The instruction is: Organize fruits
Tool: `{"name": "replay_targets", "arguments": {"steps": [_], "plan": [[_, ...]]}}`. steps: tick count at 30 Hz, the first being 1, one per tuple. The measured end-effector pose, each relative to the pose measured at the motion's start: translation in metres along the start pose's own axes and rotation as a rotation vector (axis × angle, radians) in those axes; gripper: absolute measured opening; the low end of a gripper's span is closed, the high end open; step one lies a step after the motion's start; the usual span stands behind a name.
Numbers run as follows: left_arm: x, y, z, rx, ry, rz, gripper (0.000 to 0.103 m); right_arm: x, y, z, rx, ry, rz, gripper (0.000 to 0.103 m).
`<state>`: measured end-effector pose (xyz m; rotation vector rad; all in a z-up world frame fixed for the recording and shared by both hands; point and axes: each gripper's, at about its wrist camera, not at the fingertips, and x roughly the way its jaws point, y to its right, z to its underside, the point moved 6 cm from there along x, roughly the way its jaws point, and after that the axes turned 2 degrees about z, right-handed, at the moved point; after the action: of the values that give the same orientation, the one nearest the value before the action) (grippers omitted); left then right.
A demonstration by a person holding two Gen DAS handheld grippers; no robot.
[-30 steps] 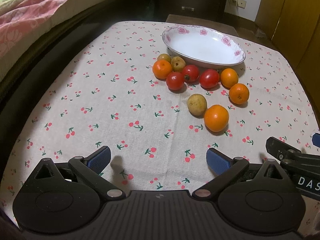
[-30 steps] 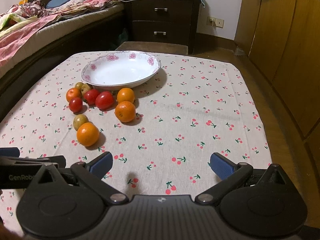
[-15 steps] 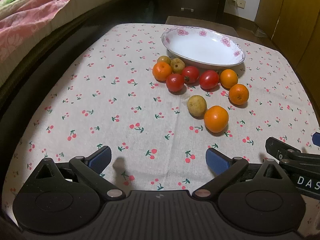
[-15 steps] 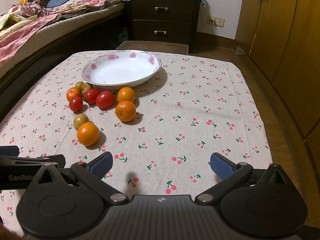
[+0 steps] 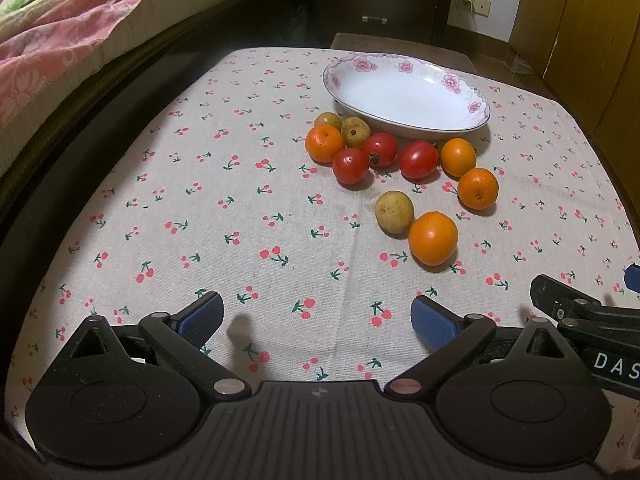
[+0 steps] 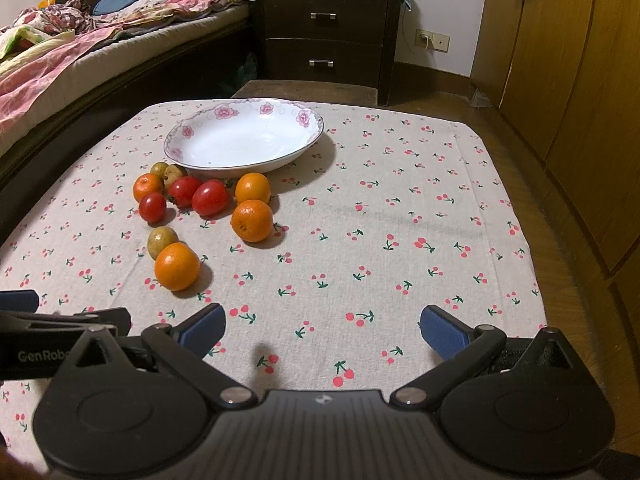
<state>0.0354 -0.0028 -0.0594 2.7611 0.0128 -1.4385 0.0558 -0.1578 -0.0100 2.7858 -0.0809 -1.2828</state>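
Observation:
A white oval dish with pink flowers (image 5: 472,106) (image 6: 308,120) stands empty at the far side of the cherry-print tablecloth (image 5: 240,208). In front of it lie several oranges, three red tomatoes and three small yellow-green fruits. The nearest orange (image 5: 433,238) (image 6: 177,266) touches a yellow-green fruit (image 5: 394,212) (image 6: 162,242). My left gripper (image 5: 316,318) hovers open near the table's front edge, well short of the fruit. My right gripper (image 6: 323,327) is open too, to the right of the pile, with nothing between its fingers.
A bed with pink and floral bedding (image 5: 60,36) runs along the left. A dark drawer chest (image 6: 328,36) stands behind the table, and wooden cabinets (image 6: 568,80) line the right. The other gripper's body shows at the left edge of the right wrist view (image 6: 52,340).
The left gripper has pulled back and lifted slightly, so the fruit sits a bit farther away. The right gripper has barely moved. Both stay open.

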Motion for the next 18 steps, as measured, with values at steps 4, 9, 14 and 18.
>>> {"name": "replay_targets", "arguments": {"steps": [4, 9, 14, 18], "plan": [[0.0, 0.0, 0.0, 0.001, -0.001, -0.001, 0.101, 0.0, 0.0, 0.001, 0.0, -0.004, -0.002, 0.097], [0.0, 0.0, 0.0, -0.002, -0.003, 0.0, 0.101, 0.001, 0.0, 0.0, 0.002, -0.005, -0.004, 0.097], [-0.001, -0.003, -0.006, -0.008, 0.015, 0.008, 0.102, 0.002, -0.001, -0.005, -0.003, -0.001, -0.018, 0.097], [0.0, -0.001, -0.012, 0.003, 0.023, 0.009, 0.102, 0.002, 0.0, -0.015, -0.01, 0.011, -0.032, 0.097]]}}
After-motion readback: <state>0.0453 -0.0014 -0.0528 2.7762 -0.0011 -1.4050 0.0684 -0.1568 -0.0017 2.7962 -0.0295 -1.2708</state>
